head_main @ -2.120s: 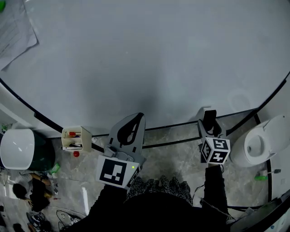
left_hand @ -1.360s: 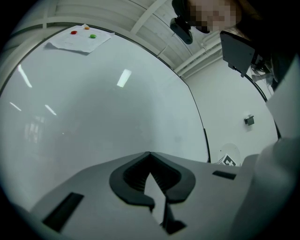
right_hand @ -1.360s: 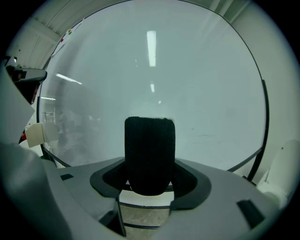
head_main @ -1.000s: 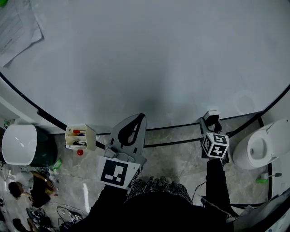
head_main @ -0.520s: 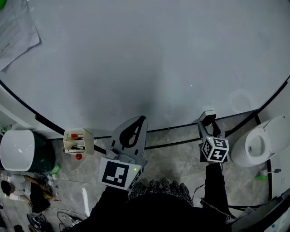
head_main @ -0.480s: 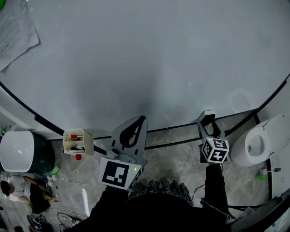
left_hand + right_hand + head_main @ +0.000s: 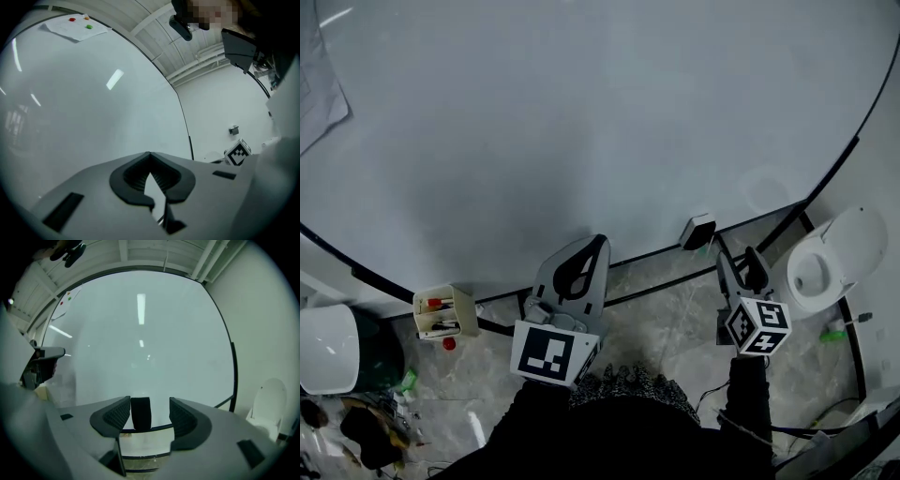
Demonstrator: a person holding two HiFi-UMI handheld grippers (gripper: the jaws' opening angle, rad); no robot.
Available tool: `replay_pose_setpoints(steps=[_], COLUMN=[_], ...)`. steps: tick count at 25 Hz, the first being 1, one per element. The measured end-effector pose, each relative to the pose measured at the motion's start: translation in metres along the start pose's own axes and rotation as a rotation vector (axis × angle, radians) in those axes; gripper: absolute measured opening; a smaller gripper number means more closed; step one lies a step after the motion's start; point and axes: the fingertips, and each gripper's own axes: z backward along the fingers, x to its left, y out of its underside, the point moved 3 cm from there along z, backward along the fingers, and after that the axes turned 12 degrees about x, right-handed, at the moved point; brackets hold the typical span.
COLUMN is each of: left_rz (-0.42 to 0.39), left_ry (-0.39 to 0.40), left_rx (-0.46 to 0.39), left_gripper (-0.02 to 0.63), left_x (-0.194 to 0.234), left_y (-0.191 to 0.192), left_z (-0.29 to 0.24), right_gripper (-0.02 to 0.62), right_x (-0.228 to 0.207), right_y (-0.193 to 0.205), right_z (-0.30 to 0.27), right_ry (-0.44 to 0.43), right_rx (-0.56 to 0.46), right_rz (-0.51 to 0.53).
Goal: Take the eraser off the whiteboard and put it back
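Eraser (image 7: 697, 231) is on the whiteboard (image 7: 581, 112), stuck at its bottom edge, lower right of centre in the head view. Nothing is touching it.

Right gripper (image 7: 741, 265) sits just below and right of the eraser, near but apart. Its fingers are spread. In the right gripper view we see the eraser (image 7: 140, 413) as a dark upright block framed between the two pads of the right gripper (image 7: 154, 404), with a gap on each side.

Left gripper (image 7: 595, 246) is at bottom centre, tip near the board's lower edge and well apart from the eraser. In its own view the left gripper (image 7: 150, 157) has its fingers pressed together at the tips, nothing between them.

Marker holder (image 7: 442, 312) hangs at lower left.
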Motion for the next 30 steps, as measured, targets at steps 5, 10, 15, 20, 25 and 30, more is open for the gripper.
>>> replay_pose_setpoints(steps=[5, 10, 15, 20, 25, 30], left_rz=[-0.002, -0.021, 0.010, 0.005, -0.013, -0.024], left_ry=[0.032, 0.067, 0.115, 0.154, 0.169, 0.167], left_rx=[0.002, 0.023, 0.004, 0.005, 0.023, 0.027], left_gripper=[0.005, 0.005, 0.005, 0.005, 0.005, 0.005], left_x=[-0.009, -0.015, -0.025, -0.035, -0.034, -0.029], left_y=[0.005, 0.012, 0.007, 0.008, 0.011, 0.011], left_z=[-0.013, -0.024, -0.029, -0.032, -0.034, -0.034], right_gripper=[0.270, 0.228, 0.130, 0.027, 0.011, 0.011], right_x=[0.012, 0.033, 0.043, 0.044, 0.050, 0.057], right_y=[-0.020, -0.043, -0.052, -0.055, -0.060, -0.062], right_z=[0.033, 0.061, 0.076, 0.085, 0.087, 0.085], right_ry=[-0.024, -0.034, 0.016, 0.023, 0.057, 0.058], right_rx=[-0.049, -0.116, -0.148, -0.177, -0.164, -0.151], right_rz=[-0.080, -0.052, 0.008, -0.047, 0.024, 0.056])
